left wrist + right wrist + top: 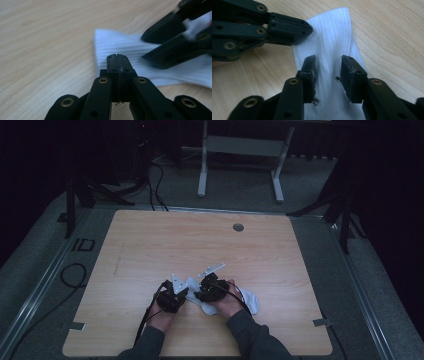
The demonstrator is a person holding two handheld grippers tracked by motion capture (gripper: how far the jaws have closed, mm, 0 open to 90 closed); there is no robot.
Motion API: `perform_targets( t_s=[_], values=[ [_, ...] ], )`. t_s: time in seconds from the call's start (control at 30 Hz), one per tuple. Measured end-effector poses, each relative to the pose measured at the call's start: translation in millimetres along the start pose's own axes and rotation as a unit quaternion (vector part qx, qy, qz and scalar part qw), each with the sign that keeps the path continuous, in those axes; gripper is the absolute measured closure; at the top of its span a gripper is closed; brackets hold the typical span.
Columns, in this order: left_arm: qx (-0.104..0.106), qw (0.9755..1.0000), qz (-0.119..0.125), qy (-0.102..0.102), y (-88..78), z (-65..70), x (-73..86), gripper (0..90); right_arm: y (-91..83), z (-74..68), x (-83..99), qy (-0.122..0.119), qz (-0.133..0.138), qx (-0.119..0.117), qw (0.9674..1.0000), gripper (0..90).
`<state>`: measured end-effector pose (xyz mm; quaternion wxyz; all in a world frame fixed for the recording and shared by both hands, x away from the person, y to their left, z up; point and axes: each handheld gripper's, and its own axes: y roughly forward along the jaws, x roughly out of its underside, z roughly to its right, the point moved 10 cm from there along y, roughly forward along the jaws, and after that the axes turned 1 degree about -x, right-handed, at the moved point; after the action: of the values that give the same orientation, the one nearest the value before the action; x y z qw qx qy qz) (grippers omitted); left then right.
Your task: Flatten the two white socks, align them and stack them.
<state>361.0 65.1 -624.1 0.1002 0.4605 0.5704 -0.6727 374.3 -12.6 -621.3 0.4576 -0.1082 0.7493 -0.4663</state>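
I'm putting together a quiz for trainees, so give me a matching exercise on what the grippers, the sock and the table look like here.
Things:
1. left gripper
2. right gripper
3. white sock
4. table

States:
A. light wood grain, with a round grey hole cover near the far edge
B. jaws shut, at the sock's edge
C. ribbed, lying flat on the wood
D. jaws apart, astride the fabric

Pairs: 1-B, 2-D, 3-C, 4-A

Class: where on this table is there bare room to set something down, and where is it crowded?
Bare wood spans the table from the round hole back edge to both sides. It is crowded near the front, where both grippers meet over the white sock.
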Motion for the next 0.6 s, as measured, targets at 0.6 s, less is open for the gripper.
perform_targets(
  t_s=[0.6],
  values=[
    [0.007,0.9999,-0.005,-0.014,0.6,1.6,2.3,89.7,-38.2,10.2,8.0,-0.008,0.025,0.01,0.9996,55.9]
  ],
)
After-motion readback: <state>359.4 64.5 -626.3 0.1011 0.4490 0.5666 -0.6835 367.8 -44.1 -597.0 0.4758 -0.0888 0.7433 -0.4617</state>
